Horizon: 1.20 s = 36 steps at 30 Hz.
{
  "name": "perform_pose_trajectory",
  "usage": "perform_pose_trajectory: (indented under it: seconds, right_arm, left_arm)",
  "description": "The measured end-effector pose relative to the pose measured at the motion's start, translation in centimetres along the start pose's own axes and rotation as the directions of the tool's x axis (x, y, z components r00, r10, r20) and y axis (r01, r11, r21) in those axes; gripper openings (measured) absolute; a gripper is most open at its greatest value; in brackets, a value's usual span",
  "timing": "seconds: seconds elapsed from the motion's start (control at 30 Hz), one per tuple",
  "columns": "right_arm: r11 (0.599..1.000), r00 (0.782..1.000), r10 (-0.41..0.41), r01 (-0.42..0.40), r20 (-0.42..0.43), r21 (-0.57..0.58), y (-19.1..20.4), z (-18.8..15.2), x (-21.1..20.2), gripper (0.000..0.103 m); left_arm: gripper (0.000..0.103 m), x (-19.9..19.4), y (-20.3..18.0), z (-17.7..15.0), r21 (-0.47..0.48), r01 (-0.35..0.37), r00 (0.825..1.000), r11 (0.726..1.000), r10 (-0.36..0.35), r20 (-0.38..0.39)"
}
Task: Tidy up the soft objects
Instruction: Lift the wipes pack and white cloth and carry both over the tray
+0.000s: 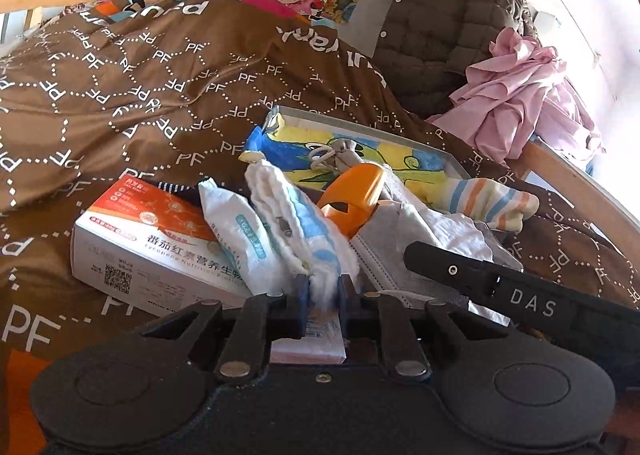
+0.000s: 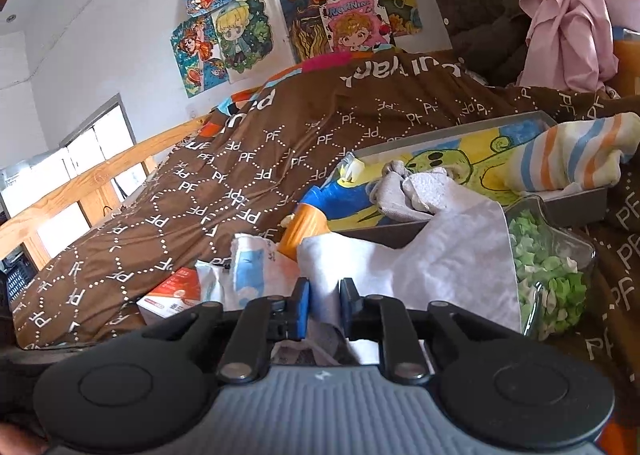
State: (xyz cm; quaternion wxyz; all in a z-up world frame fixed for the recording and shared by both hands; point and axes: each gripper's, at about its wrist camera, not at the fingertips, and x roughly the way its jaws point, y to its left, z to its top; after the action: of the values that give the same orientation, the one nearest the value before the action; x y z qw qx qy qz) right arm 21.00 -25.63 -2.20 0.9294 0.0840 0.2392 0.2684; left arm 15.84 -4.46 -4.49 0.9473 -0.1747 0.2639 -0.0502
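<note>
In the left wrist view my left gripper [image 1: 325, 291] is shut on the near end of a fluffy white towel with blue print [image 1: 296, 215], which stands up out of a pile on the bed. In the right wrist view my right gripper [image 2: 323, 303] is shut on the edge of a white-grey cloth [image 2: 420, 255] that drapes over the pile toward a grey tray [image 2: 460, 127]. A striped sock [image 2: 572, 159] lies across the tray's right end, and a crumpled grey cloth [image 2: 396, 191] sits inside. The tray [image 1: 360, 123] and sock [image 1: 488, 199] also show in the left view.
The pile lies on a brown PF-patterned duvet [image 1: 160, 95], with an orange-and-white box [image 1: 152, 243], a white packet [image 1: 236, 231] and an orange plastic piece [image 1: 356, 191]. A glass dish of green paper stars [image 2: 548, 263] sits on the right. Behind are a pink garment [image 1: 520, 95], a quilted jacket [image 1: 448, 27] and a wooden rail [image 2: 80, 183].
</note>
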Motion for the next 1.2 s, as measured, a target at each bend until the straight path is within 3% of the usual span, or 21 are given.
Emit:
perform_pose_trajectory:
  seconds: [0.23, 0.37, 0.43, 0.77, 0.93, 1.1, 1.2]
  right_arm:
    - [0.998, 0.999, 0.029, -0.028, -0.023, 0.052, -0.5, 0.2, -0.4, 0.025]
    - [0.997, 0.999, 0.037, -0.035, -0.032, 0.064, -0.7, 0.1, -0.4, 0.025]
    - [0.999, 0.999, 0.025, -0.024, -0.033, 0.042, -0.6, 0.0, -0.5, 0.017]
    - [0.991, 0.995, 0.1, -0.097, -0.027, 0.087, -0.3, 0.5, -2.1, 0.014]
    - [0.984, 0.988, 0.135, -0.125, -0.075, 0.127, -0.4, 0.2, -2.3, 0.019]
    - [0.972, 0.981, 0.178, -0.163, -0.076, 0.17, -0.6, 0.1, -2.8, 0.003]
    - [0.962, 0.98, 0.191, -0.177, -0.049, 0.21, -0.8, 0.3, -3.8, 0.001]
  left_arm:
    - [0.014, -0.6, -0.9, -0.1, 0.013, 0.002, 1.0, 1.0, -0.002, 0.006]
    - [0.014, -1.1, -1.2, -0.6, 0.021, 0.0, 1.0, 1.0, 0.0, -0.001]
    - [0.013, -1.3, -1.3, -0.7, 0.021, -0.002, 1.0, 1.0, 0.002, -0.003]
    - [0.013, -2.8, -1.8, -0.7, 0.02, -0.006, 1.0, 1.0, 0.006, -0.006]
    - [0.013, -3.8, -1.6, -1.0, 0.011, -0.018, 1.0, 1.0, 0.018, -0.019]
    - [0.013, -4.8, -1.6, -1.3, 0.012, -0.024, 0.999, 1.0, 0.024, -0.023]
    - [0.012, -5.6, -1.8, -1.2, 0.013, -0.015, 1.0, 1.0, 0.016, -0.017]
